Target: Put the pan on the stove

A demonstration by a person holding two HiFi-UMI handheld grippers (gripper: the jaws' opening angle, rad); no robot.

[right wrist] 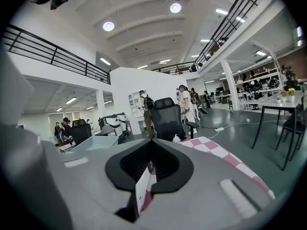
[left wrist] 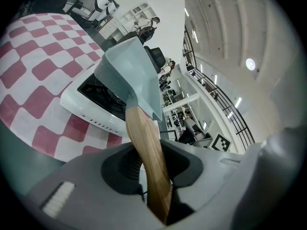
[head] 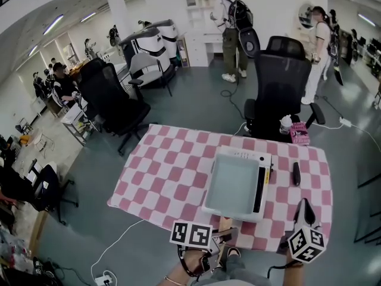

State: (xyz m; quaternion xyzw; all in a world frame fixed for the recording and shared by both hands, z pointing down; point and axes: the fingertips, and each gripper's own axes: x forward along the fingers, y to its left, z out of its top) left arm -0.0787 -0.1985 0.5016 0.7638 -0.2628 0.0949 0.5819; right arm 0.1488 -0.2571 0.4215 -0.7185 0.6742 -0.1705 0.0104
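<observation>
A pale grey-blue square pan [head: 232, 186] lies over the white stove [head: 250, 157] on the checkered table. Its wooden handle [head: 225, 225] points toward me. My left gripper [head: 221, 243] is shut on that handle at the table's front edge. In the left gripper view the handle [left wrist: 146, 147] runs up between the jaws of the left gripper [left wrist: 153, 176] to the pan [left wrist: 129, 71]. The pan sits above the black burner of the stove [left wrist: 81, 107]; I cannot tell whether they touch. My right gripper [head: 306, 210] hovers at the front right corner, shut and holding nothing; its own view shows the right gripper [right wrist: 144, 186].
A black stick-shaped object [head: 296, 173] lies on the cloth right of the stove. A pink box [head: 299, 133] stands at the far right edge. A black office chair [head: 280, 82] is behind the table, and people [head: 232, 28] stand further back.
</observation>
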